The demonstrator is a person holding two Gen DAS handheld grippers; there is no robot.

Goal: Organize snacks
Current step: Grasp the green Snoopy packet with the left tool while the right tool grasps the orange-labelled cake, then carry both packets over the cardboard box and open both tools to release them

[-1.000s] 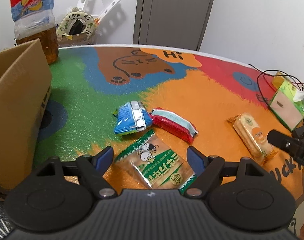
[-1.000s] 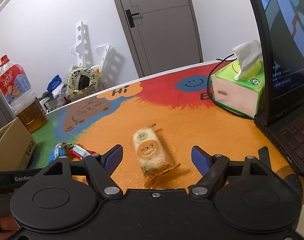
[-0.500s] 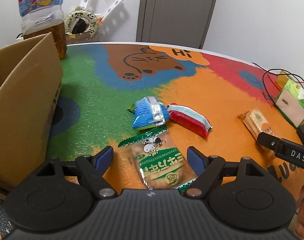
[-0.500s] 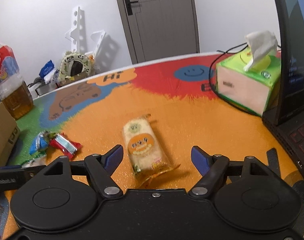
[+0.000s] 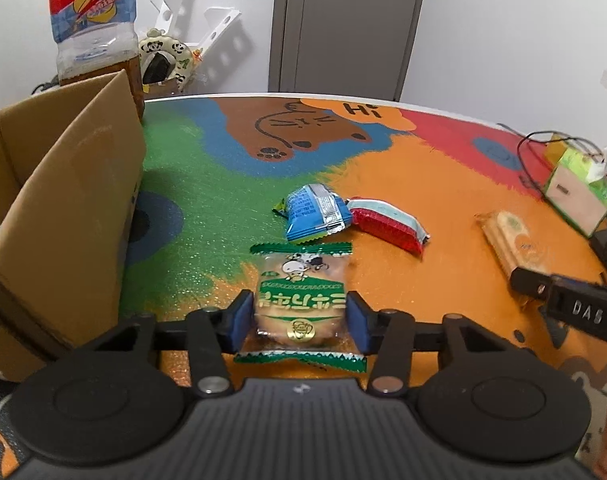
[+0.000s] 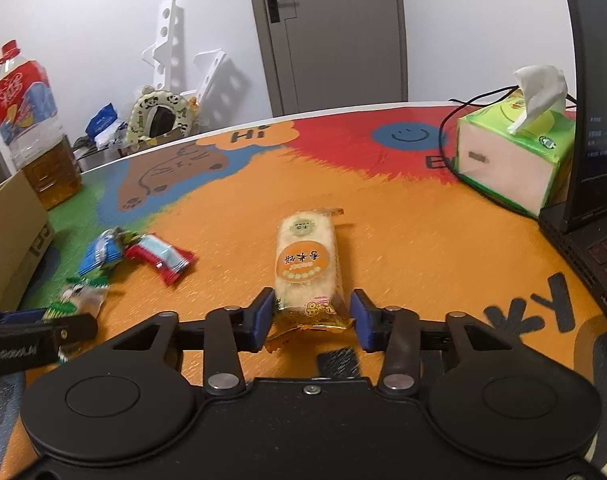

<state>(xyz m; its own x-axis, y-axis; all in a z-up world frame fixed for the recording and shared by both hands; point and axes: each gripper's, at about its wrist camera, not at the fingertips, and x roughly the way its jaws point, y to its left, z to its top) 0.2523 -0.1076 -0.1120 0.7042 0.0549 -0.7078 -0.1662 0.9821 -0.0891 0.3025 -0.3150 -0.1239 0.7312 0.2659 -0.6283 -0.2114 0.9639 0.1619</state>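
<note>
Four snack packets lie on the colourful table mat in the left wrist view. The left gripper has just been closing, and its blue pads now press both sides of the green-edged cracker packet, which lies flat at the near edge. Just beyond it sit the blue packet and the red packet, touching each other. Far to the left stands a cardboard box, with a big bottle of tea behind it. At the right, a rice cracker packet lies near a tissue box.

Seen from the right wrist, the right gripper has also just been closing, its pads clamped on the near end of the rice cracker packet, which rests on the orange area. The red packet and blue packet lie to the left, and the left gripper holds the green-edged cracker packet near the left edge. The tissue box and a laptop stand far right.
</note>
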